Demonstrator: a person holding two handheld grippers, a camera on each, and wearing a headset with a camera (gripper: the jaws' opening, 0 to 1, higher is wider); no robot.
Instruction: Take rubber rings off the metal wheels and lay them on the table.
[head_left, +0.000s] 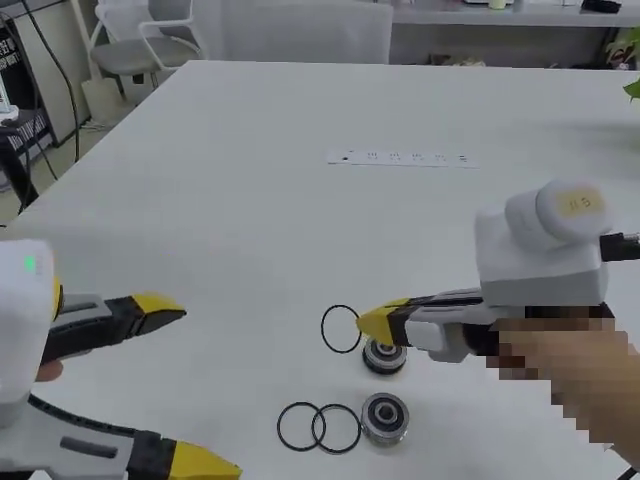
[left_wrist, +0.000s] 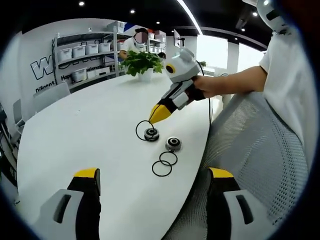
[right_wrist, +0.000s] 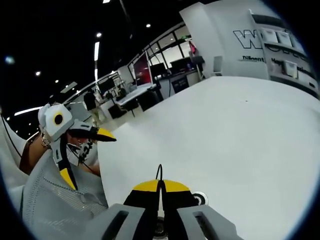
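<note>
A white table is seen from above in the head view, with two metal wheels near its front edge. A rubber ring is held pinched between the closed yellow tips of the right gripper, which is reached in from the right. The ring is stood upright on edge, just beside the farther wheel and left of it. Whether the ring touches that wheel cannot be told. The nearer wheel is set just in front of the first, apart from it. Two loose rings are laid flat on the table left of the nearer wheel, overlapped with each other, the right one touching or almost touching the wheel.

The left gripper is held at the left, well apart from the wheels, with its jaws spread wide and nothing between them. A white power strip is laid farther back on the table.

In the left gripper view the wide jaws of the left gripper are seen at the bottom, and beyond them the loose rings, both wheels and the right gripper. In the right gripper view the held ring is seen edge-on as a thin dark line above the closed tips of the right gripper, with a wheel just beside them
</note>
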